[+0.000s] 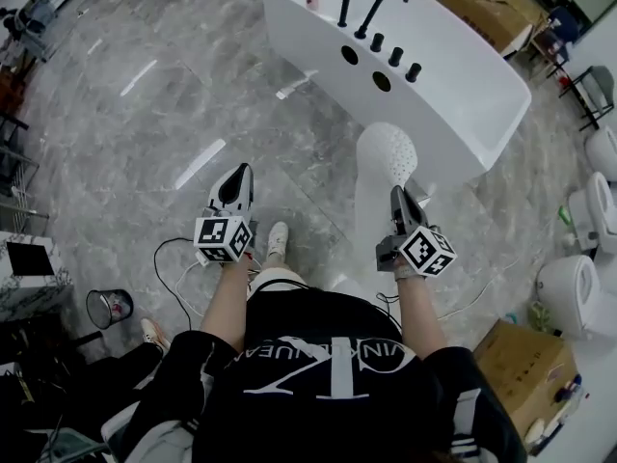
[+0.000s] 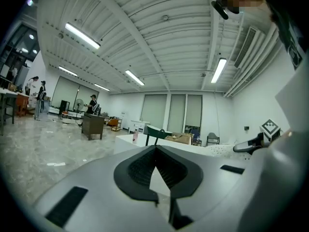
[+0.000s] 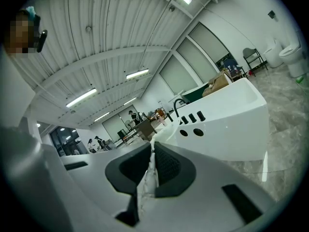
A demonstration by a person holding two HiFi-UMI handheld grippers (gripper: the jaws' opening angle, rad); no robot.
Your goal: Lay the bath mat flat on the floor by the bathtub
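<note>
Right fingers (image 3: 170, 170) are clamping the mat (image 1: 385, 158) by one edge, left fingers (image 2: 136, 170) are pinching shut, empty. Mat's dangling mid-frame beside the tub (image 1: 482, 104), so it's risking landing folded.

The white, nubbly bath mat (image 1: 384, 177) hangs limp from the right gripper (image 1: 397, 197), just beside the white bathtub (image 1: 463, 104).

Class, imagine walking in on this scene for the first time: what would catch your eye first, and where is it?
A white bathtub with a black faucet fills the upper right of the head view, on a glossy grey marble floor. Just in front of it, the right gripper is shut on a white bath mat, not yet laid flat. The left gripper, jaws together, holds nothing.
</note>
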